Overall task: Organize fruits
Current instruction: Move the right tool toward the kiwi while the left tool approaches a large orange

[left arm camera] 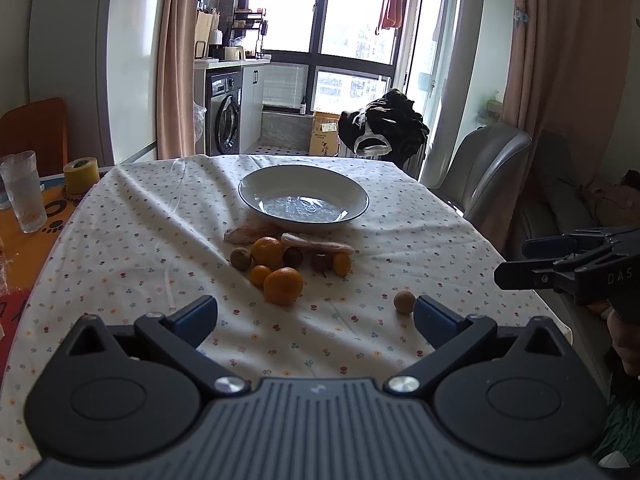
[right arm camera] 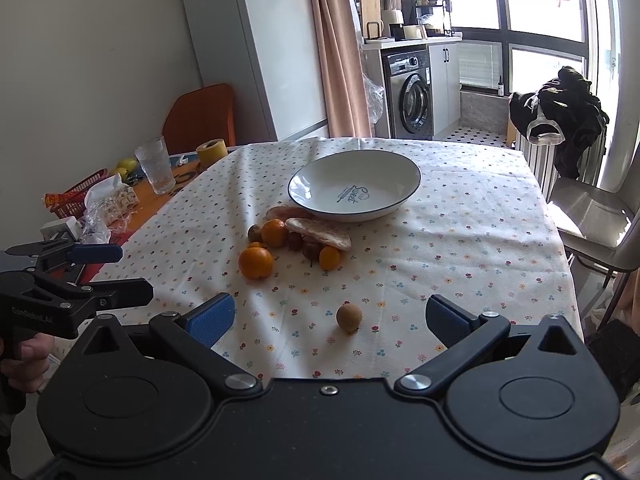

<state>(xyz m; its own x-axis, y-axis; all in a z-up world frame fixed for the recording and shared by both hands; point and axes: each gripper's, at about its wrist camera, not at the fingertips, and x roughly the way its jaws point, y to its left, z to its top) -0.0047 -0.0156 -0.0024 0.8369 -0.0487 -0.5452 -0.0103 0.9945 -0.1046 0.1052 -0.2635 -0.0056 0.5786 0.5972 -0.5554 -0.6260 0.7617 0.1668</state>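
Observation:
An empty white bowl (left arm camera: 304, 196) (right arm camera: 354, 190) with a dark rim sits mid-table on the flowered cloth. In front of it lies a pile of fruit: a big orange (left arm camera: 283, 285) (right arm camera: 256, 263), a second orange (left arm camera: 267, 252) (right arm camera: 274, 233), a small oval one (left arm camera: 342, 264) (right arm camera: 329, 258), dark round fruits (left arm camera: 293, 257) and two long pale pieces (left arm camera: 316, 243) (right arm camera: 318, 233). One brown round fruit (left arm camera: 403, 301) (right arm camera: 349, 317) lies alone, nearer me. My left gripper (left arm camera: 316, 316) (right arm camera: 134, 272) is open and empty short of the pile. My right gripper (right arm camera: 328, 319) (left arm camera: 512, 262) is open, the brown fruit just ahead between its fingers.
At the table's left stand a drinking glass (left arm camera: 22, 192) (right arm camera: 156, 166), a yellow tape roll (left arm camera: 81, 174), a red basket (right arm camera: 76, 196) and plastic-wrapped snacks (right arm camera: 112, 204). A grey chair (left arm camera: 488, 168) stands at the right edge, an orange chair (right arm camera: 200, 116) at the far left.

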